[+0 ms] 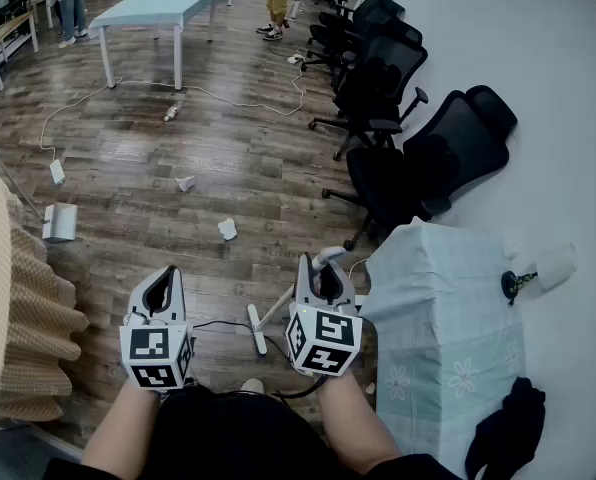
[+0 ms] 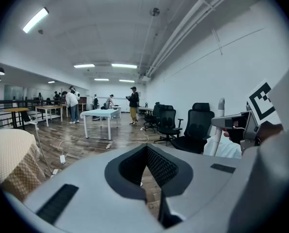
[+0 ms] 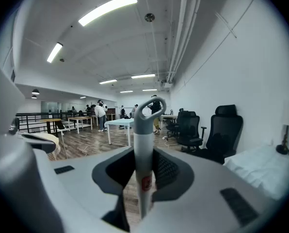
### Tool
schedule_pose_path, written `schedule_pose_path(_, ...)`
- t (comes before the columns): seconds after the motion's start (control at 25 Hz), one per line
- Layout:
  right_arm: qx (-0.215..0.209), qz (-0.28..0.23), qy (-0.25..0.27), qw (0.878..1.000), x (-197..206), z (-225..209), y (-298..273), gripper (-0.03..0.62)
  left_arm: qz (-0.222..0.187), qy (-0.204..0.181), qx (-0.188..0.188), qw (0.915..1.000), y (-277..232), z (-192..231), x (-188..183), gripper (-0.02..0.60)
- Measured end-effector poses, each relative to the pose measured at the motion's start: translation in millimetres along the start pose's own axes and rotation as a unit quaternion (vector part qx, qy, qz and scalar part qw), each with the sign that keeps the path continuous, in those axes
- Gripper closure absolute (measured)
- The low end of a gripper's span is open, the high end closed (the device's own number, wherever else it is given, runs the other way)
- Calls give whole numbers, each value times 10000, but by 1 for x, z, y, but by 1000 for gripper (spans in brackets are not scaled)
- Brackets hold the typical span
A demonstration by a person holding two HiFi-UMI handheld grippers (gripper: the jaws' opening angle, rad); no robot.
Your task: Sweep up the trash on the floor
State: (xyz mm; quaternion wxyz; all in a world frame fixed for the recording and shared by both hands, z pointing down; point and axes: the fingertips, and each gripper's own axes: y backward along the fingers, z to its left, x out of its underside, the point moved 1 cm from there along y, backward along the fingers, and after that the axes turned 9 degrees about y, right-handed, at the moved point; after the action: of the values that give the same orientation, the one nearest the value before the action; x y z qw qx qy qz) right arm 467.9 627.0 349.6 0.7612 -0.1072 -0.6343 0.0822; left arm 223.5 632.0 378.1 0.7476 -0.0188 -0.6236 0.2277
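Observation:
My right gripper is shut on the white-and-grey broom handle, which stands up between the jaws with its loop at the top. The shaft slants down left to the small broom head on the wooden floor. My left gripper hovers beside it, shut with nothing in it. Ahead on the floor lie crumpled white paper scraps, one near and one farther; another small piece lies by the table.
Black office chairs line the right wall. A pale blue covered surface with a small black lamp is at my right, a beige ribbed cover at my left. A white cable, adapters and a table lie ahead.

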Motion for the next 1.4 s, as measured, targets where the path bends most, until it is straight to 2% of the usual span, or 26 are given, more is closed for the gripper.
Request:
schedule_pose_path(0.48,-43,184,-19,9998,9,6,-10,488,175,-52,154,9997,-7,-4,6,587)
schedule_pose_path(0.8,-125,249,150,9995,12,24,-28,488,253,53,168,9995,-11,15,13,588)
schedule_pose_path(1.08,-37,344,364,9987,3,52,-53,488,246,237,214,9992,-13,63,8,587)
schedule_pose_path(1.4,457,447,411,9971,-11,73,-75,488,372,377,477,9975,-21,138,0,588)
